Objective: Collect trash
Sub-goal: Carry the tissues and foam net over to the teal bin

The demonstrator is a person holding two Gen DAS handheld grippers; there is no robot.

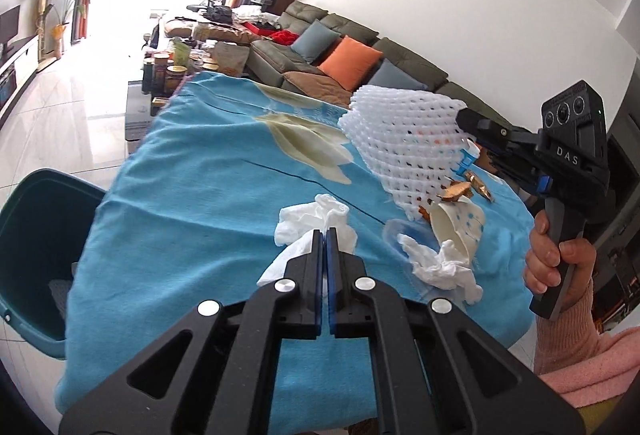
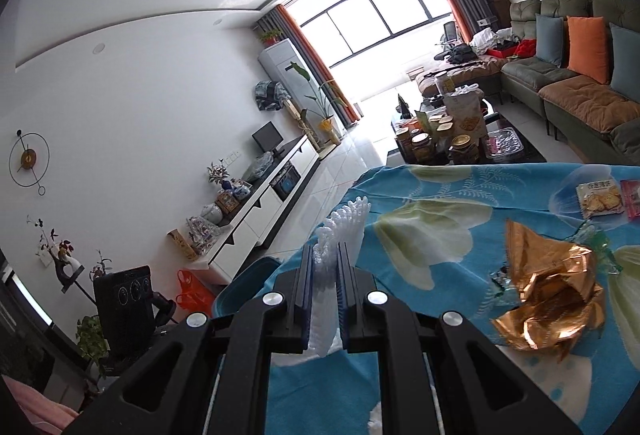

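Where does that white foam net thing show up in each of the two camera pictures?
Left wrist view: the white foam net hangs upper right of centre, lifted above the blue cloth, pinched by the right gripper.
Right wrist view: the same net sits bottom centre, squeezed between the gripper's fingers.
Shared landmark: the orange cushion on the sofa.

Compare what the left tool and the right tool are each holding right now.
The left tool is shut on a crumpled white tissue low over the blue cloth. The right tool is shut on a white foam net sleeve, lifted above the table. The tissue is soft paper; the sleeve is open mesh and larger. Both are white trash.
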